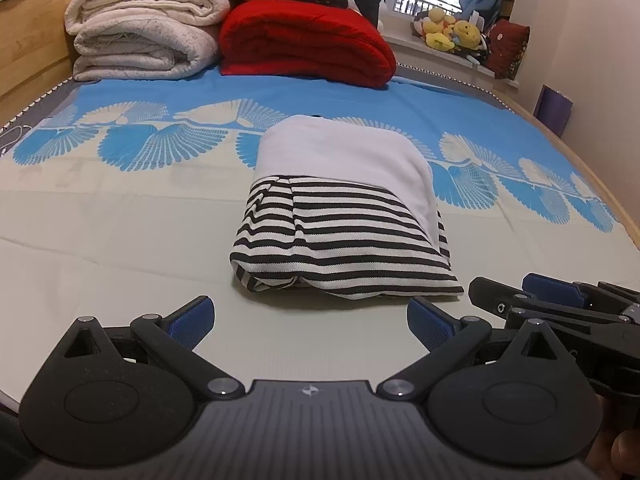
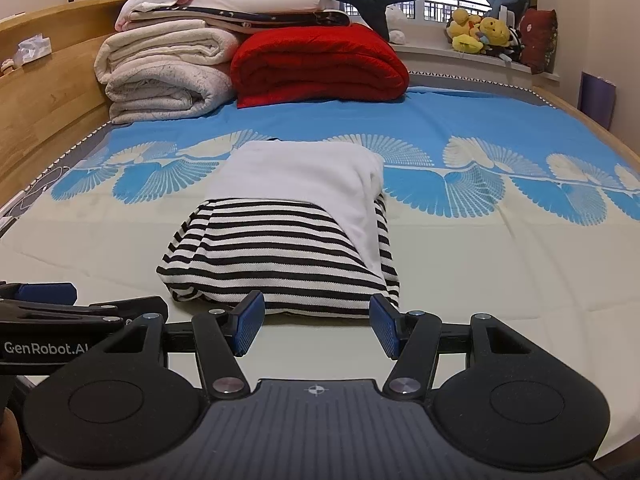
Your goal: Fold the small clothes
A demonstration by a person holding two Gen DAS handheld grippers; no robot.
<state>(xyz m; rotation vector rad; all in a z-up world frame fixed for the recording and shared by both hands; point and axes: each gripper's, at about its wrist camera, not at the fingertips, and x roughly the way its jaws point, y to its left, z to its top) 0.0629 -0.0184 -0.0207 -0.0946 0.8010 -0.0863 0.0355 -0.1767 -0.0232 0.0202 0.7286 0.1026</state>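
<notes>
Lying folded mid-bed [image 1: 120, 240], a soft striped knit garment [image 1: 340, 248] with a smooth white panel sits just beyond both open, empty claws, left [image 1: 310, 322] and right [image 2: 316, 326]; plush red blanket [image 2: 320, 66] behind.

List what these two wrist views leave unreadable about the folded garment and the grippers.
- Garment type: folded; sleeves and neckline tucked inside, both views.
- Its underside: hidden against the sheet.
- Right gripper: cut off by the left view's right edge.
- Left gripper: only a sliver at the right view's left edge.
</notes>
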